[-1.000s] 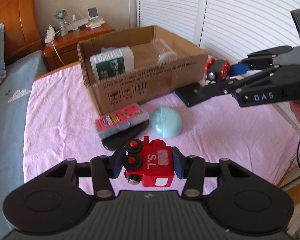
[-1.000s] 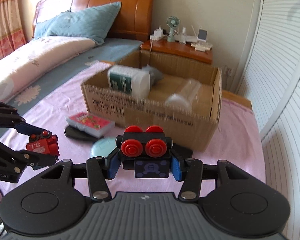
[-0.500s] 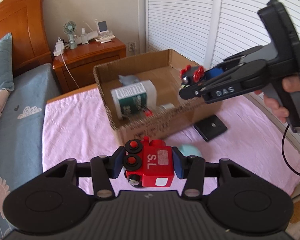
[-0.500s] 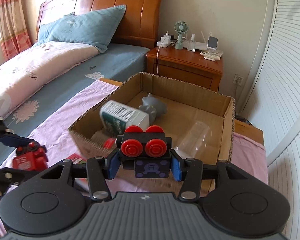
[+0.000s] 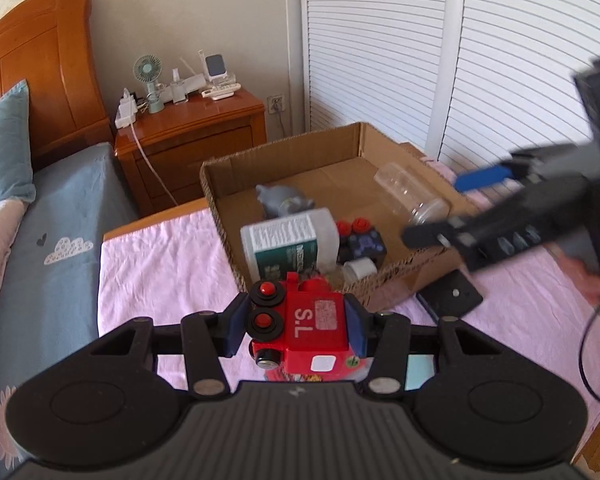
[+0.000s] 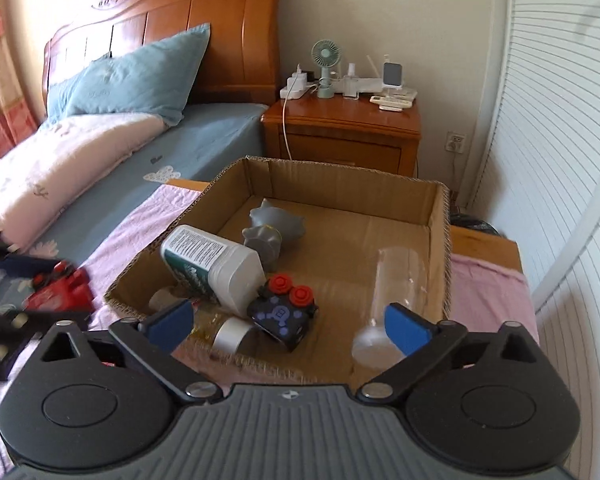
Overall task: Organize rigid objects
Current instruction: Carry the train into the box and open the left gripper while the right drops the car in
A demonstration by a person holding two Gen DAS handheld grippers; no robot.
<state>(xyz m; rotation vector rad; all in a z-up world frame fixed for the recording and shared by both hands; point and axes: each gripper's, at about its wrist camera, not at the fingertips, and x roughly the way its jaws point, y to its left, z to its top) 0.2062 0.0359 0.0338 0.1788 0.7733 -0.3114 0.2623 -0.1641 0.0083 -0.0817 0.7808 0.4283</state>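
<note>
Two grippers are shown over a pink-covered surface: the left gripper pinches a red toy train marked "S.L" between its blue fingers, one pad pressed on each side, just short of the near wall of the cardboard box. The right gripper has just been opening and its fingers now stand spread wide and empty above the box's near edge. Below and between them, apart from both pads, a dark toy block with two red knobs lies on the box floor, touching a white bottle and near a clear jar.
</note>
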